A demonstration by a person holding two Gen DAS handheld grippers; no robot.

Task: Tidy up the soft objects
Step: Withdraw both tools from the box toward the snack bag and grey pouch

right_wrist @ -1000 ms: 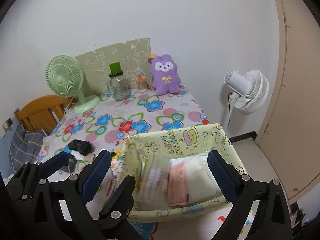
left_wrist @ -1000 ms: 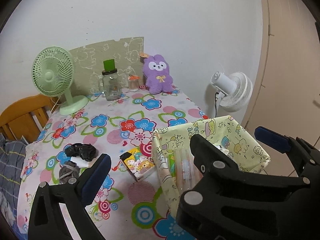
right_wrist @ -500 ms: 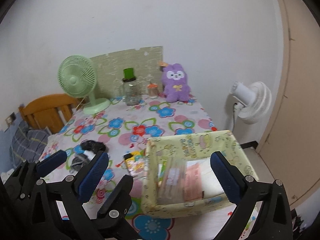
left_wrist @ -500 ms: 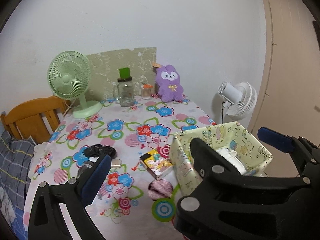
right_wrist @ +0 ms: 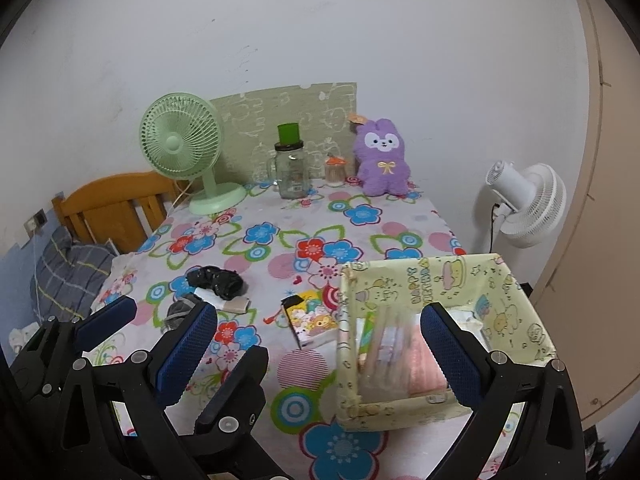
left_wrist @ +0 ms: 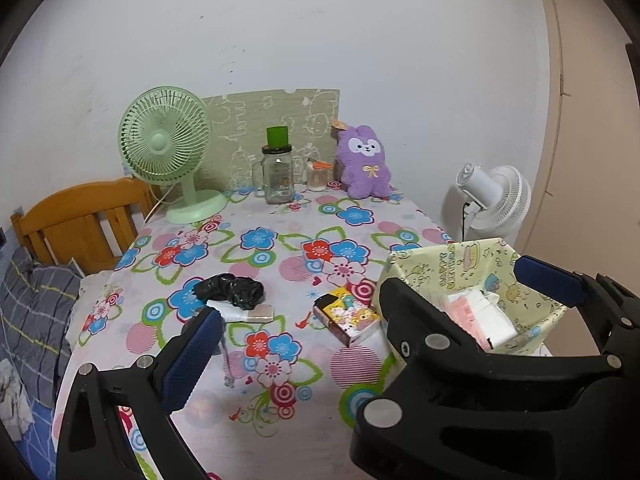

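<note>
Both the left gripper [left_wrist: 360, 312] and right gripper [right_wrist: 320, 344] hover wide open and empty, the yellow fabric bin [right_wrist: 516, 300] at four o'clock on the table [right_wrist: 280, 208].

Right gripper [right_wrist: 316, 344] open, blue-padded fingers [right_wrist: 448, 354] wide apart, nothing btwn them; left gripper [right_wrist: 158, 322] open too, low at left. Pale yellow cartoon-print fabric bin [right_wrist: 424, 280] at near right edge of flower-print tabletop [right_wrist: 280, 224], w/ pink and white folded soft items [right_wrist: 424, 372] inside. Colourful cartoon box [right_wrist: 310, 322] just left of bin. Crumpled black bag [right_wrist: 216, 280] further left. Purple plush bunny [right_wrist: 382, 160] upright at back by wall.
</note>
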